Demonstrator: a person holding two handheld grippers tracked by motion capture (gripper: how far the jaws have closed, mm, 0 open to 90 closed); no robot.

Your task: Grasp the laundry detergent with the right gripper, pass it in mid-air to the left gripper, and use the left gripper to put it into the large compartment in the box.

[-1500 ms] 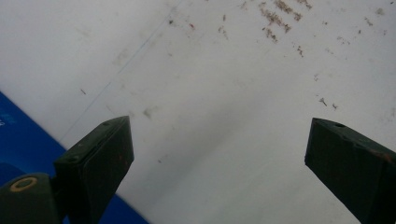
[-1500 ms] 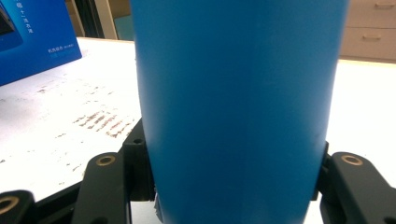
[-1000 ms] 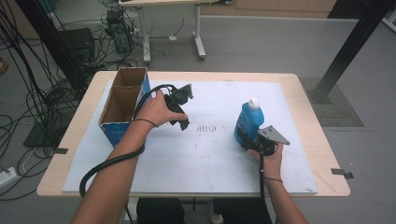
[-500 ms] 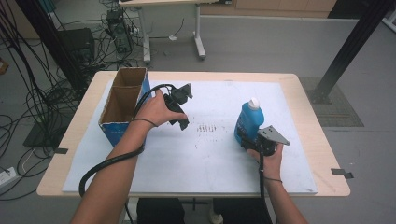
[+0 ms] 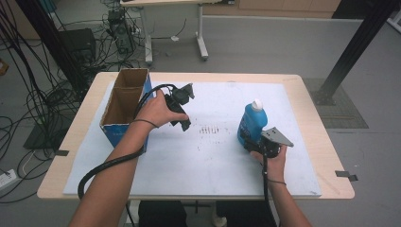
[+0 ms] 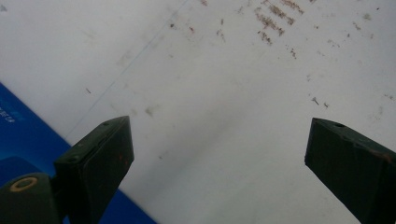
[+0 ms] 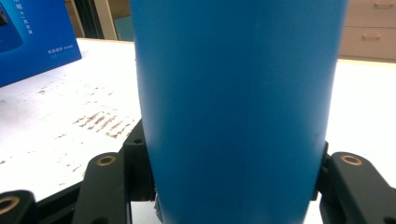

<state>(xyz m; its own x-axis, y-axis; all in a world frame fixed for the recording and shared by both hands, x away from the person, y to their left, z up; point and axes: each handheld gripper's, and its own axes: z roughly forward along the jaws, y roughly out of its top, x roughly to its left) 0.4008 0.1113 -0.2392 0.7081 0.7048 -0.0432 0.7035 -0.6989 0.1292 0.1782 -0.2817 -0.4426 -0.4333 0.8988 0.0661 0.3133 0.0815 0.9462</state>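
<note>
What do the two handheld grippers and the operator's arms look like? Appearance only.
Both grippers are black. The left gripper has blocky dark jaws with worn, scuffed tips and a brass-coloured eyelet at the base. The right gripper has black linkage arms with brass-coloured eyelets, and in the high view a grey three-cornered plate on top. A thick black cable trails from the left one. The forearms are unsleeved, each with a thin dark band at the wrist.

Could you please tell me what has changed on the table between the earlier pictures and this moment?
Nothing has visibly changed. The right gripper stays clamped on the blue bottle, which stands upright on the white sheet. The left gripper still hovers open beside the cardboard box, holding nothing.
</note>
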